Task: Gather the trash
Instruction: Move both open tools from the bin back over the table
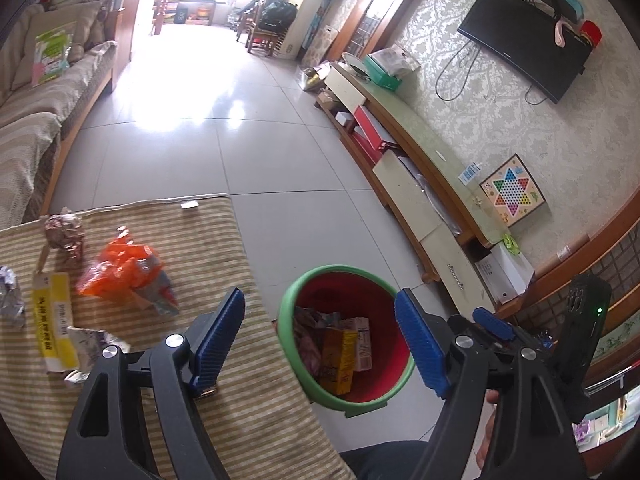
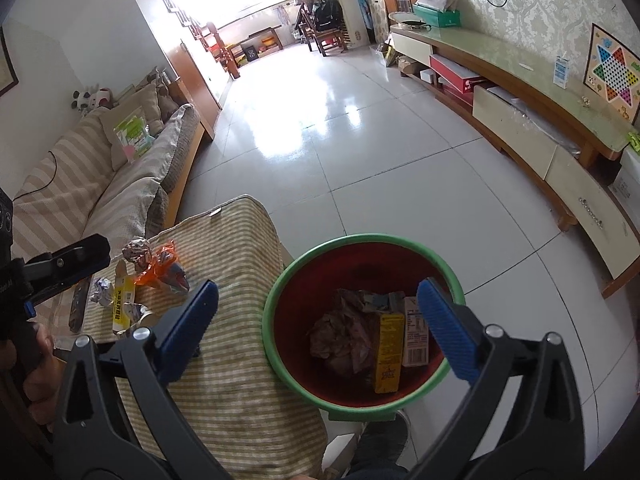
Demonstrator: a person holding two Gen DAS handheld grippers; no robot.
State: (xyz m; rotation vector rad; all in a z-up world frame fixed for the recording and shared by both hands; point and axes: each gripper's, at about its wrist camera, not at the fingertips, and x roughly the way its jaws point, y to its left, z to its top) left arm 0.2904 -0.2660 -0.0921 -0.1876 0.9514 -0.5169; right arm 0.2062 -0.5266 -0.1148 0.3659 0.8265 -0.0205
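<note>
Beside a low surface covered in a green-and-beige striped cloth [image 1: 224, 264] stands a round red plastic bin with a green rim [image 1: 285, 322], set on the pale tiled floor. Inside it lie a yellow carton [image 2: 387, 354], a pale pink carton [image 2: 416, 334] and crumpled wrappers.

The left gripper [image 1: 320, 344], seen from its own camera, hangs with one blue pad over the cloth and the other over the bin; its jaws stand well apart and hold nothing. The right gripper [image 2: 320, 332] is spread wider still, straddling the bin's near rim, also empty.

More trash waits on the cloth: a crumpled orange plastic wrapper [image 1: 124, 276], a flattened yellow-and-white box [image 1: 54, 316], a brownish foil ball [image 1: 66, 232] and silver foil scraps [image 1: 10, 300] at the cloth's far side.

Judging from this, several pieces remain to collect. The likely trouble is a weak pinch on the thin, slippery orange wrapper, letting it slide free before it is over the bin. The flat box may resist lifting off the fabric, and a pad could snag the loose cloth and drag the other scraps off the edge.
</note>
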